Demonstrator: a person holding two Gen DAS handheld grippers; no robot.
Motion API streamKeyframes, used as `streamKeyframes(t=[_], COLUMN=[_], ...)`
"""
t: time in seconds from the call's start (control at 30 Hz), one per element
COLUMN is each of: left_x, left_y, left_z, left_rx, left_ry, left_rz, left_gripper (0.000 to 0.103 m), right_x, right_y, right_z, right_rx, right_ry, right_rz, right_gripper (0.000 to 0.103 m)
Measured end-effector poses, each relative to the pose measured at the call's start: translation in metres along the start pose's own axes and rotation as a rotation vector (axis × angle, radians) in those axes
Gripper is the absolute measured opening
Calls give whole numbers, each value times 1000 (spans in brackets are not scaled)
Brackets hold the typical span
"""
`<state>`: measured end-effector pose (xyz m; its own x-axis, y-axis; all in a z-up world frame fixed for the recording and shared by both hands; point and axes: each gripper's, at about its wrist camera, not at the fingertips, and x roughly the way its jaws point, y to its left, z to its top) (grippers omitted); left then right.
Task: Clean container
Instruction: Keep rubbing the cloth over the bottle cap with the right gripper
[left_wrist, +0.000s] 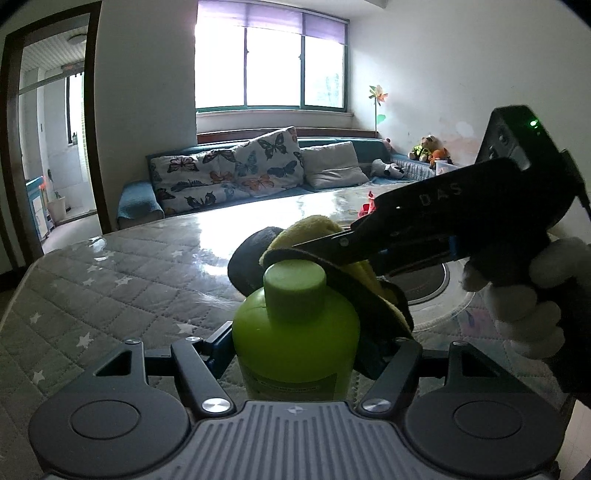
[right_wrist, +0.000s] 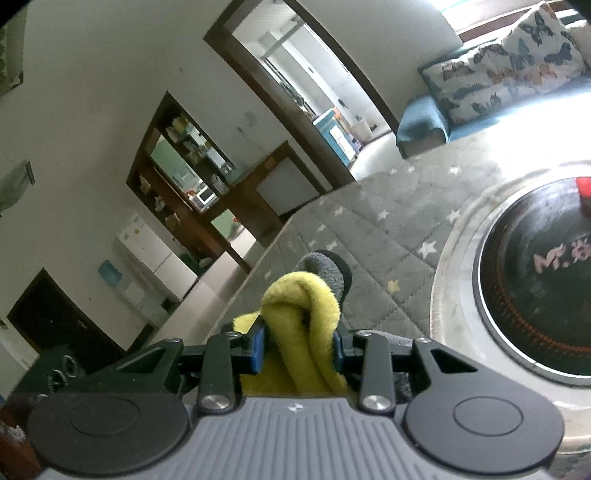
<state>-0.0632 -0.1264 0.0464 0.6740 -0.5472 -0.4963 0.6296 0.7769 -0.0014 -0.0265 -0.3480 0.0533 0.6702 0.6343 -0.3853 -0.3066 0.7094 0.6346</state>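
My left gripper (left_wrist: 295, 347) is shut on a lime-green bottle (left_wrist: 295, 339) with a green cap, held upright above the table. My right gripper (right_wrist: 299, 347) is shut on a yellow and grey cloth (right_wrist: 306, 314). In the left wrist view the right gripper (left_wrist: 369, 243) comes in from the right and holds the cloth (left_wrist: 314, 229) against the far side of the bottle's cap. The cloth drapes down the bottle's right shoulder.
The table has a grey quilted cover with white stars (left_wrist: 110, 280). A round black induction plate with a pale rim (right_wrist: 535, 295) lies in the table to the right, with a red object (right_wrist: 583, 188) on its far side. A sofa with butterfly cushions (left_wrist: 229, 173) stands behind.
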Motion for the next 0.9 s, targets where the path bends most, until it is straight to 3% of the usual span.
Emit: streamKeyframes(t=[0.23, 0.9], left_x=[1, -3], left_y=[-1, -6], left_z=[0, -2], left_rx=[6, -3], left_ry=[-2, -8], left_rz=[5, 35], left_gripper=[71, 72], right_x=[11, 36], right_y=[-13, -23], right_z=[1, -15], right_rx=[66, 80], right_ry=[9, 80], right_rz=[22, -80], right_gripper=[35, 35])
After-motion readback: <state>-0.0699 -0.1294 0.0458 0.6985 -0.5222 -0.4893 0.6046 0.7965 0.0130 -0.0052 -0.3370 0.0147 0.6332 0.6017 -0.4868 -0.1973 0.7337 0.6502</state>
